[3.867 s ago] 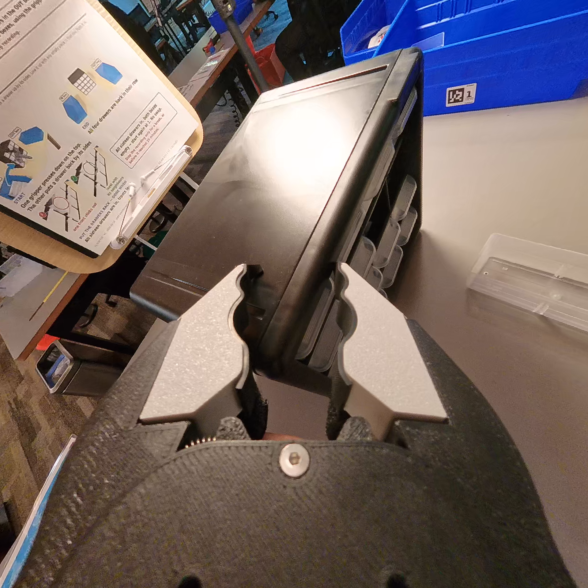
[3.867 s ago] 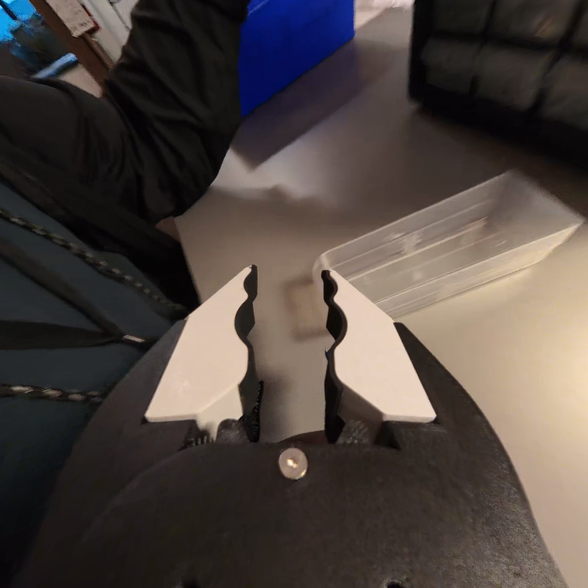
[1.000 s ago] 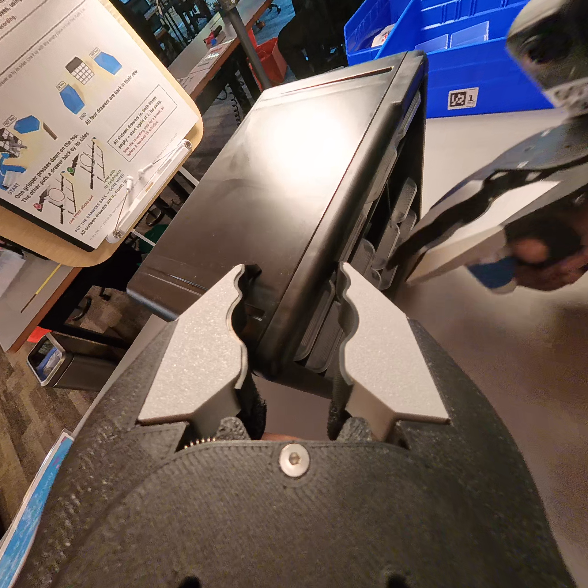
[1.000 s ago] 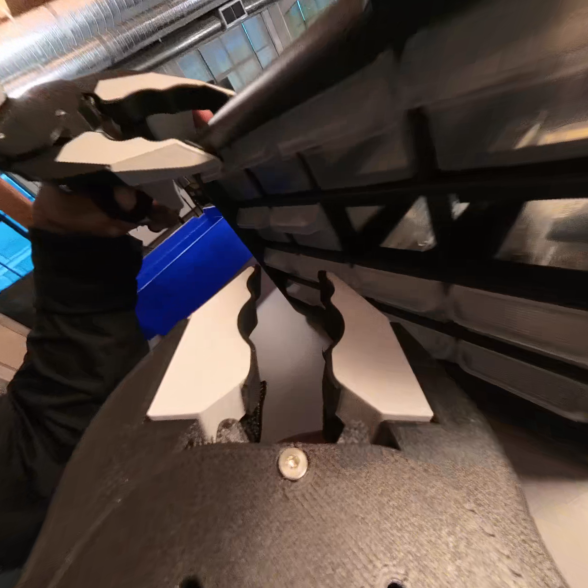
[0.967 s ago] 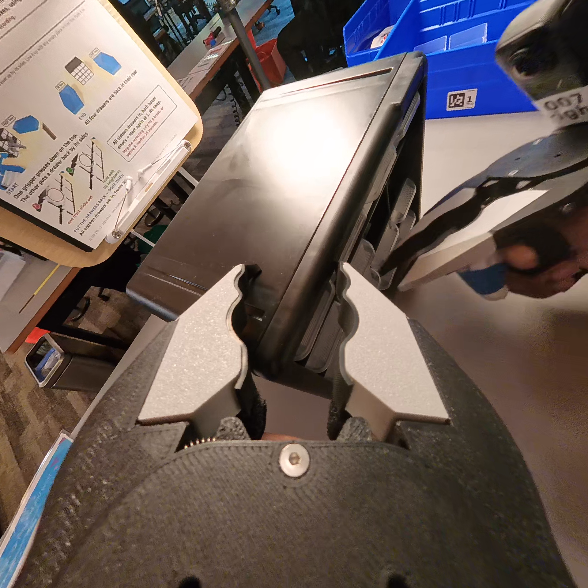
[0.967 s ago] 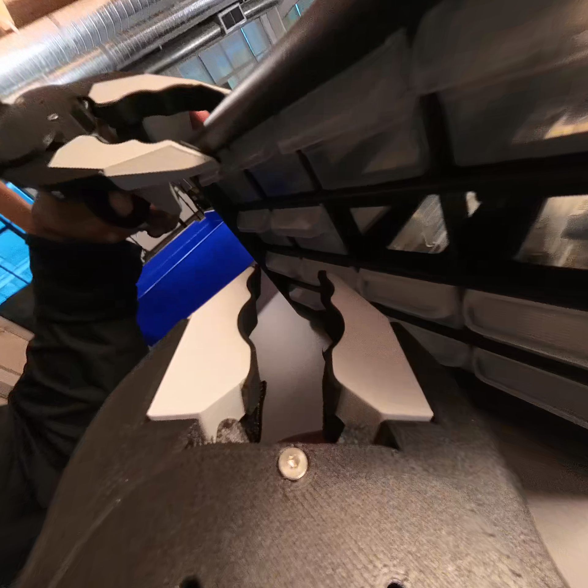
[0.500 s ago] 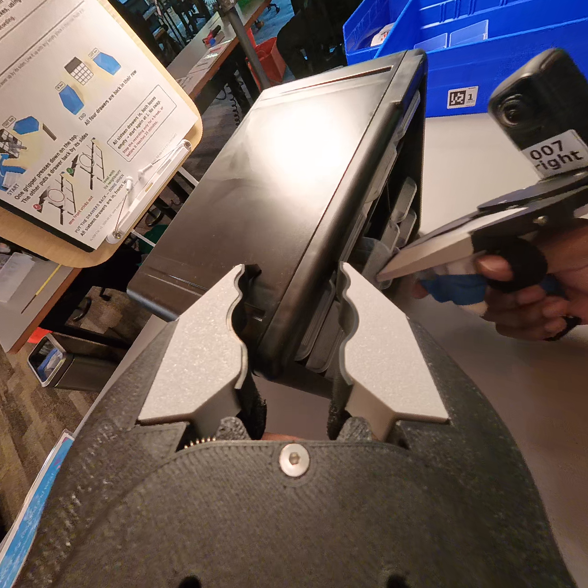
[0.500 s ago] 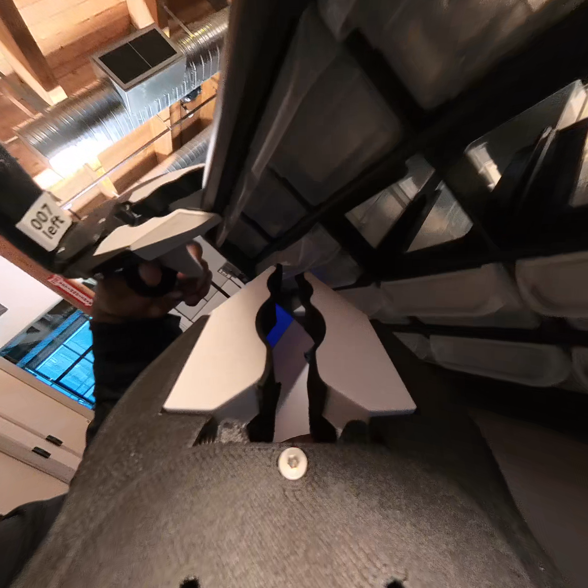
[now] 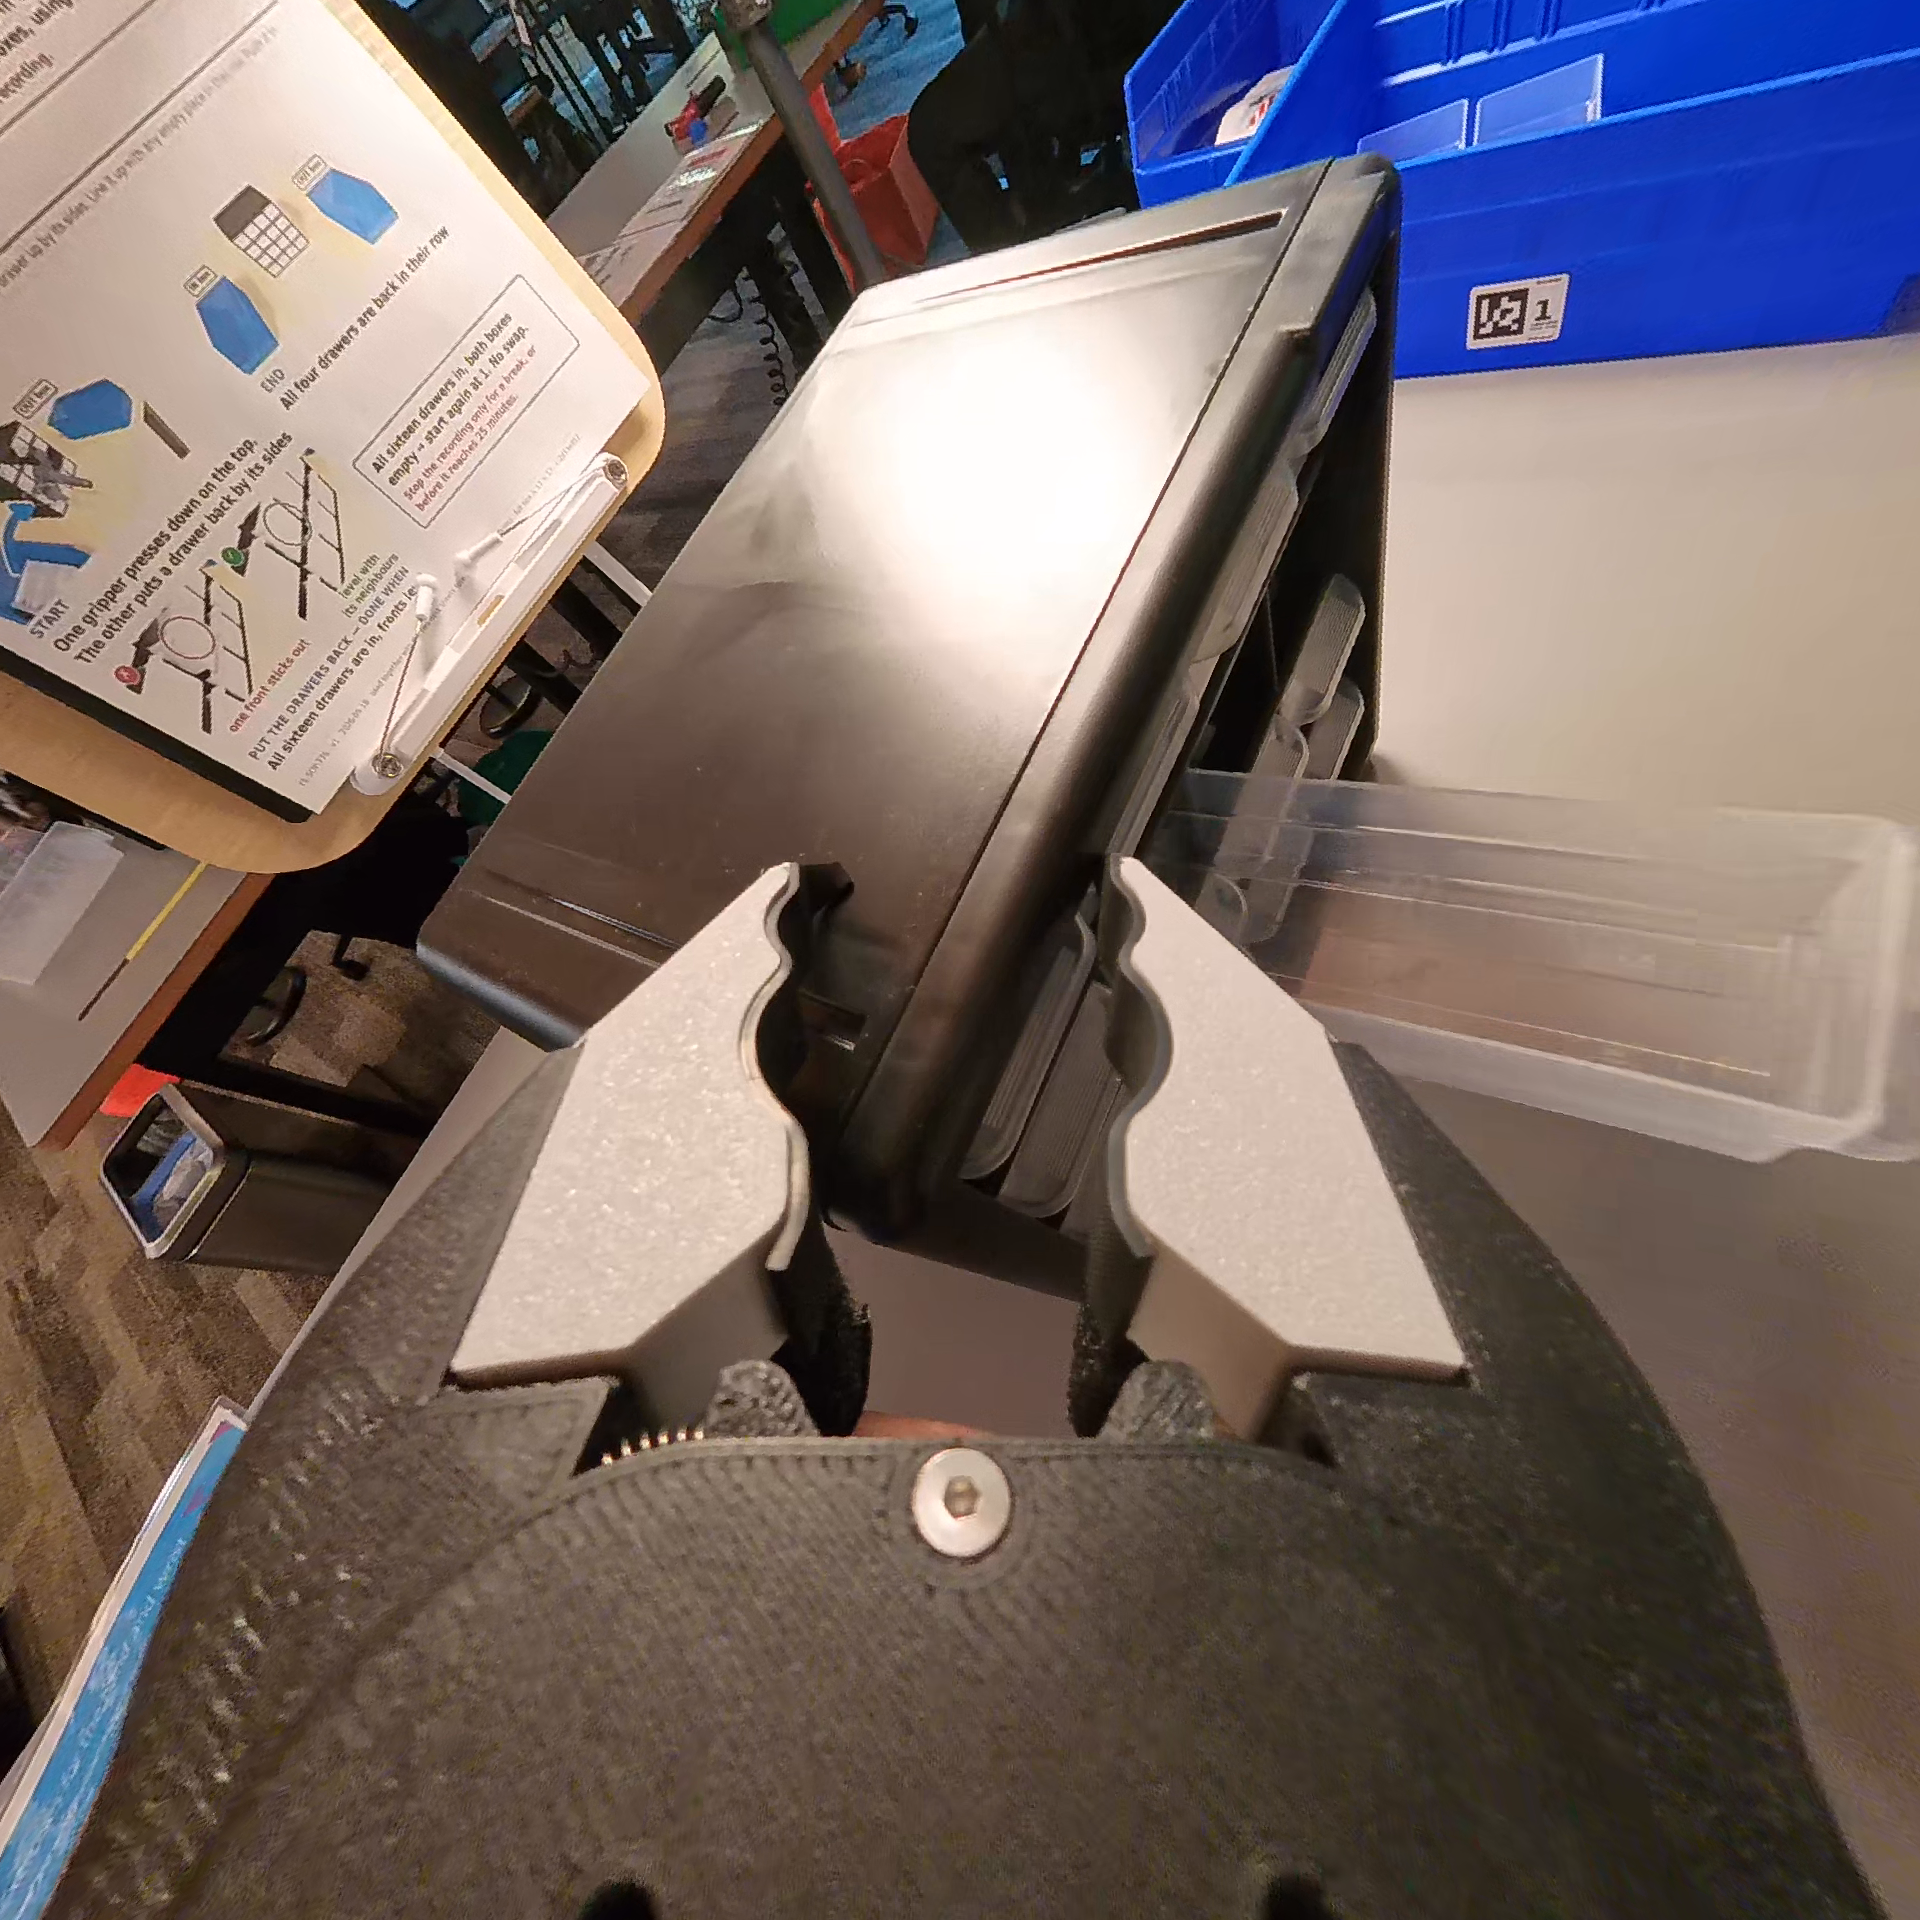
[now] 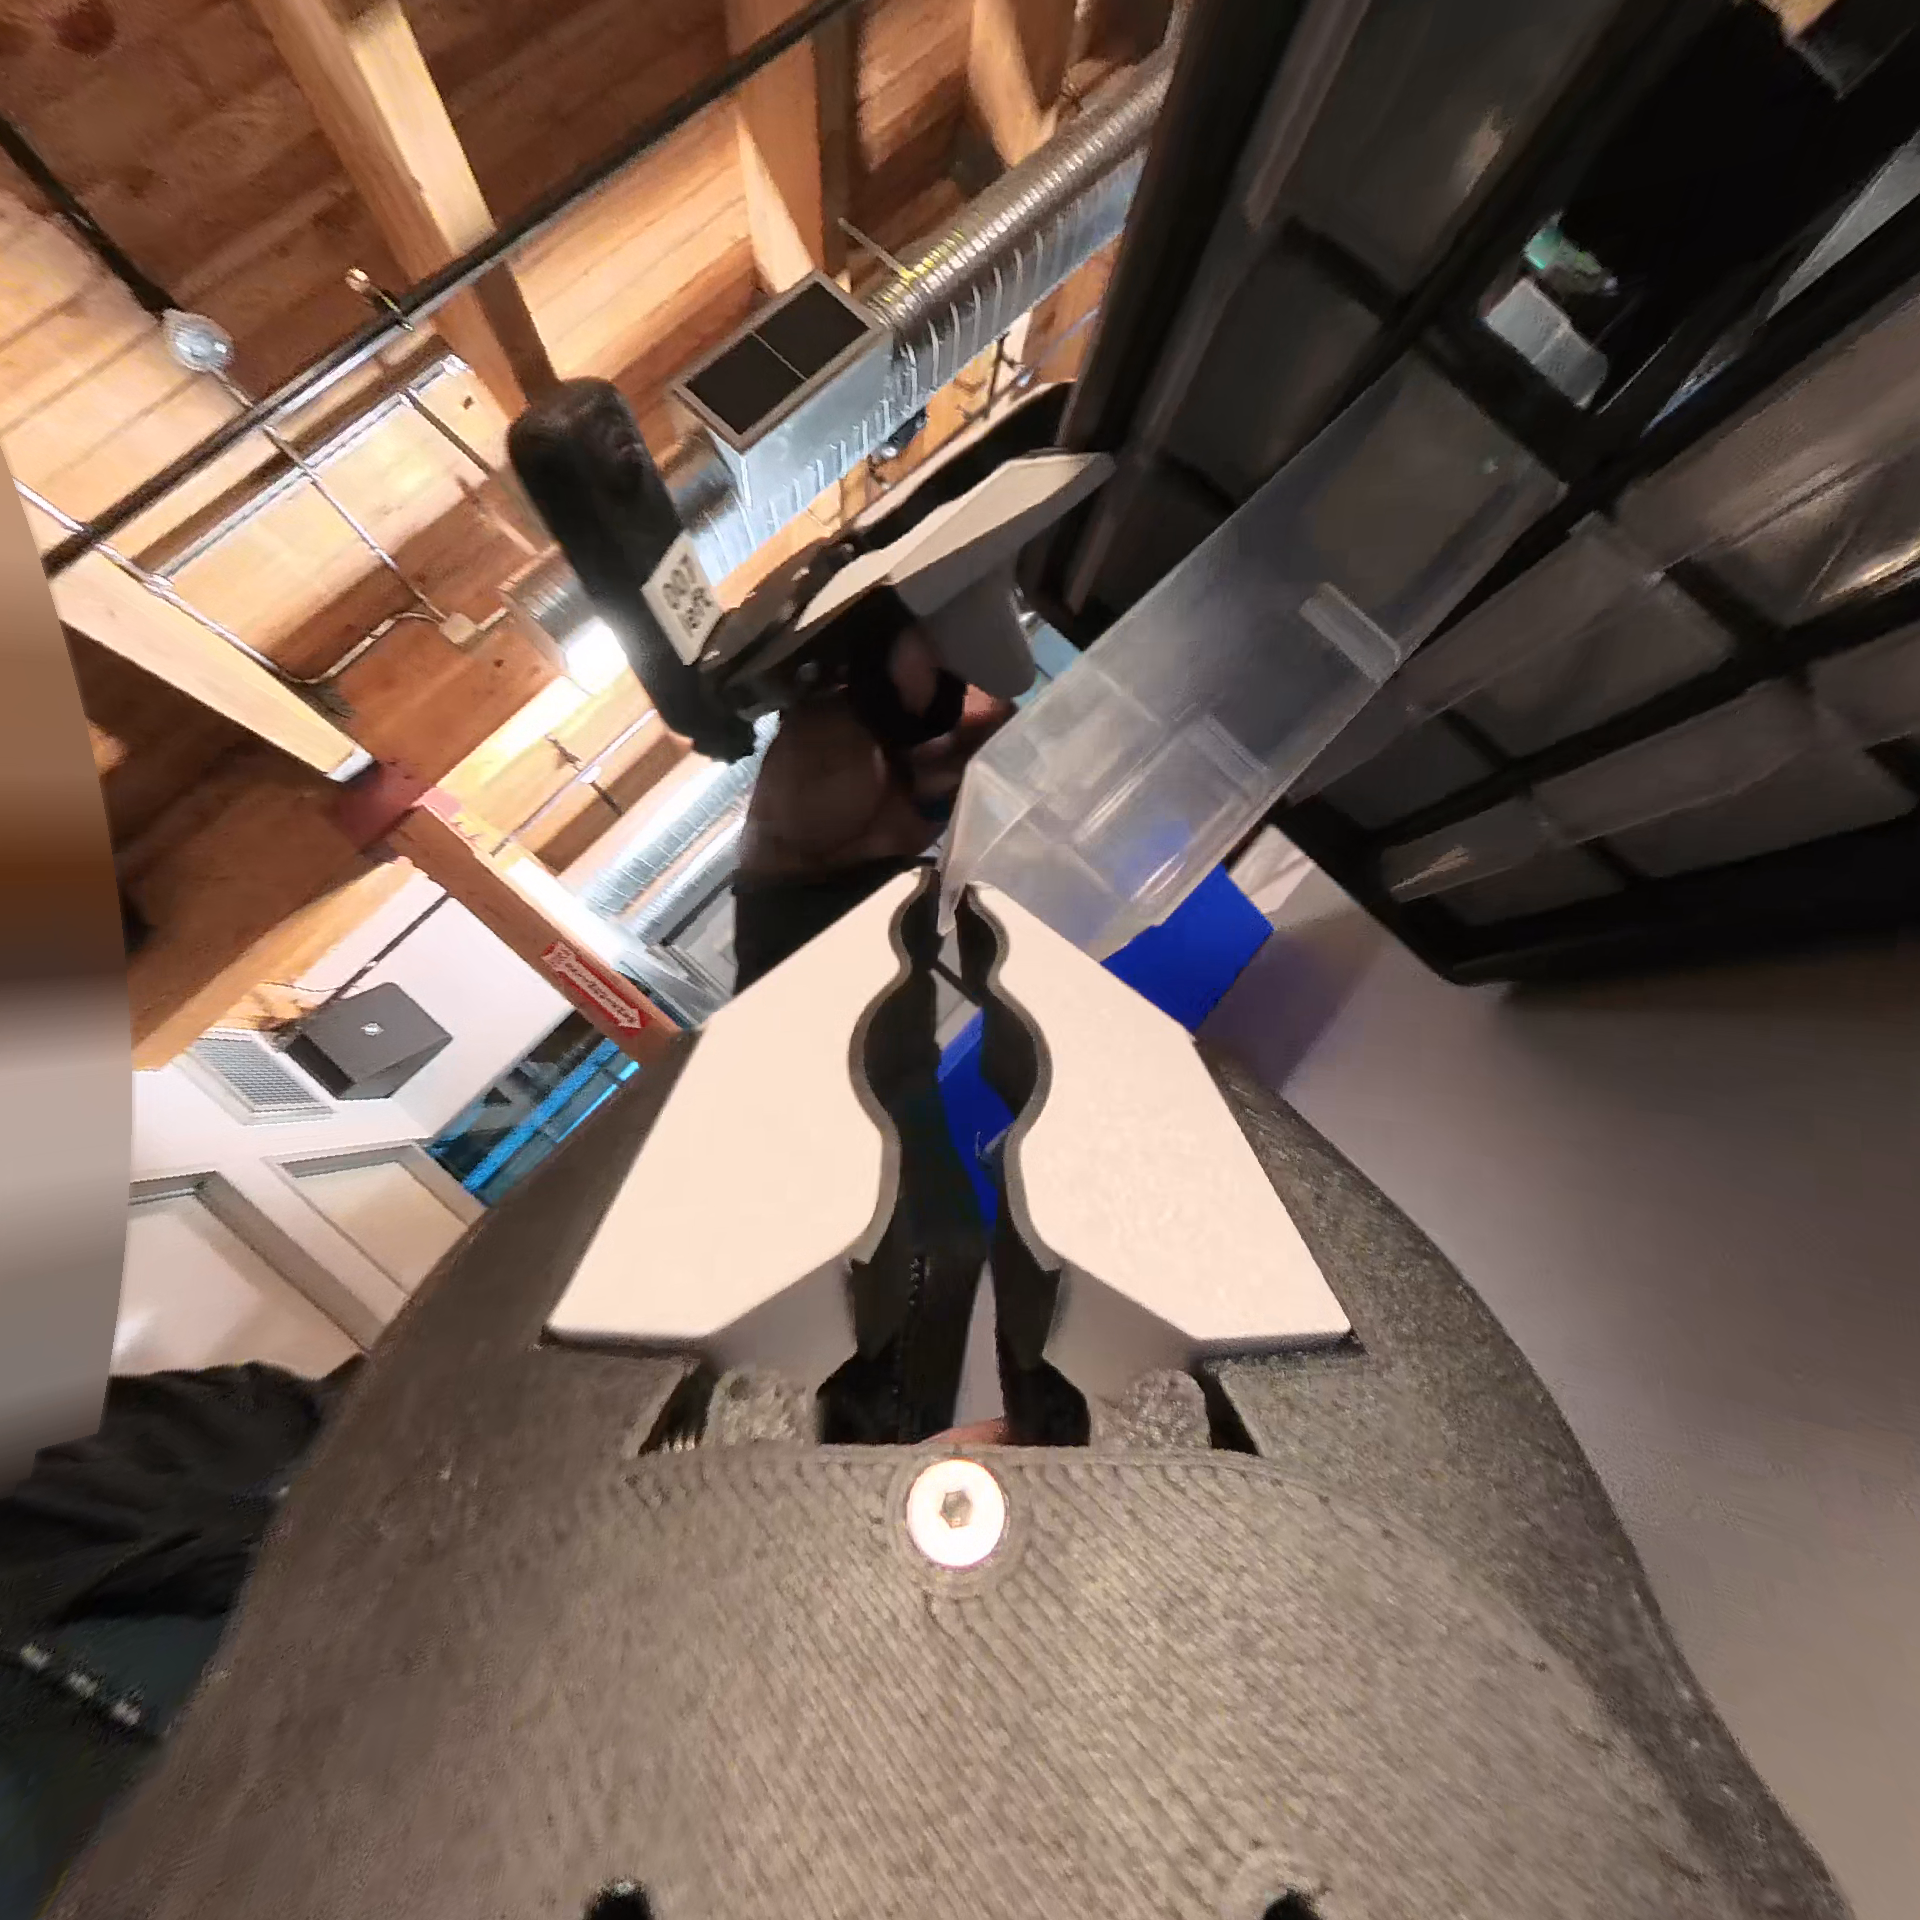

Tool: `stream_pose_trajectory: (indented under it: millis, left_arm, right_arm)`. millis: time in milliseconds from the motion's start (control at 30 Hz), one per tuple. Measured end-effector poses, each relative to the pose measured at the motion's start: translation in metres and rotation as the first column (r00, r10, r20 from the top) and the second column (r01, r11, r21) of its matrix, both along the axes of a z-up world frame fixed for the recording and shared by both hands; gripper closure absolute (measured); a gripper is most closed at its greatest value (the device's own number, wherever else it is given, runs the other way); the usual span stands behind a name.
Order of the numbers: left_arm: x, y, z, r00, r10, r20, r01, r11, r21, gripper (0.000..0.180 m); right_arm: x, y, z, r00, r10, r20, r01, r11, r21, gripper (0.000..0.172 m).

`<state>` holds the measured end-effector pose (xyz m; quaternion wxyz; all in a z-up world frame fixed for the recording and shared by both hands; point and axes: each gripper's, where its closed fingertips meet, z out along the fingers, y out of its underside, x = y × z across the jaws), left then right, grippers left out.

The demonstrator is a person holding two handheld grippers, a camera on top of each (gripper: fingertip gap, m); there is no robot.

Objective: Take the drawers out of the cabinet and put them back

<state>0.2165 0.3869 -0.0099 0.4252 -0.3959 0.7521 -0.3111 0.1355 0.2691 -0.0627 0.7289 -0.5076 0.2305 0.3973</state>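
The black drawer cabinet (image 9: 935, 571) stands on the grey table (image 9: 1610, 582). My left gripper (image 9: 951, 883) is open and straddles the cabinet's top front edge, one finger over the top and one in front of the drawer fronts. It also shows in the right wrist view (image 10: 966, 540). My right gripper (image 10: 943, 896) is shut on the front lip of a clear plastic drawer (image 10: 1195, 707). The drawer sticks far out of the cabinet (image 10: 1558, 520). In the left wrist view the drawer (image 9: 1558, 956) reaches out to the right; the right gripper itself is outside that view.
Blue bins (image 9: 1610, 177) stand behind the cabinet. An instruction sheet on a wooden board (image 9: 260, 416) stands at the left. Other clear drawers fill the cabinet's slots (image 10: 1714, 748). A person's hand (image 10: 831, 790) holds the left gripper.
My right gripper came to the cabinet front, closed on a drawer's lip and pulled the drawer out to the right. My left gripper stayed on the cabinet's top edge.
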Motion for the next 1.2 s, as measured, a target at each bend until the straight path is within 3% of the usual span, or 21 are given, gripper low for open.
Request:
stream_pose_trajectory:
  millis: [300,500,633,733,800,867,967,1033,1133,1200]
  left_arm:
    - [0.000,0.000,0.000,1.000,0.007,-0.001,-0.007,1.000,0.010,0.125]
    - [0.000,0.000,0.000,1.000,0.007,-0.001,-0.007,1.000,0.011,0.125]
    - [0.000,0.000,0.000,1.000,0.008,-0.001,-0.008,1.000,0.013,0.125]
    - [0.000,0.000,0.000,1.000,0.009,-0.001,-0.009,1.000,0.016,0.125]
    - [0.000,0.000,0.000,1.000,0.009,-0.001,-0.009,1.000,0.017,0.125]
    - [0.000,0.000,0.000,1.000,0.008,-0.001,-0.008,1.000,0.015,0.124]
    - [0.000,0.000,0.000,1.000,0.006,-0.001,-0.006,1.000,0.011,0.124]
    - [0.000,0.000,0.000,1.000,0.006,-0.002,-0.006,1.000,0.009,0.124]
    - [0.000,0.000,0.000,1.000,0.005,-0.003,-0.005,1.000,0.004,0.123]
    - [0.000,0.000,0.000,1.000,0.005,-0.004,-0.005,1.000,-0.005,0.123]
  right_arm:
    - [-0.010,-0.029,-0.005,0.997,0.014,-0.080,-0.015,1.000,-0.013,0.168]
    - [-0.010,-0.043,-0.043,0.986,-0.024,-0.166,-0.013,0.977,-0.214,0.168]
    - [-0.016,-0.052,-0.080,0.984,-0.044,-0.172,-0.036,0.899,-0.436,0.166]
    - [-0.030,-0.060,-0.104,0.990,0.019,-0.137,-0.094,0.816,-0.571,0.146]
    - [-0.047,-0.067,-0.118,0.990,0.139,-0.035,-0.126,0.728,-0.674,0.139]
    - [-0.054,-0.075,-0.122,0.971,0.224,0.087,-0.094,0.686,-0.722,0.136]
    - [-0.054,-0.080,-0.105,0.907,0.309,0.287,-0.029,0.725,-0.688,0.142]
    - [-0.044,-0.077,-0.087,0.828,0.292,0.478,0.080,0.783,-0.617,0.143]
    - [-0.027,-0.068,-0.077,0.638,0.284,0.716,0.250,0.803,-0.541,0.141]
    - [-0.027,-0.060,-0.076,0.506,0.313,0.804,0.294,0.814,-0.501,0.140]
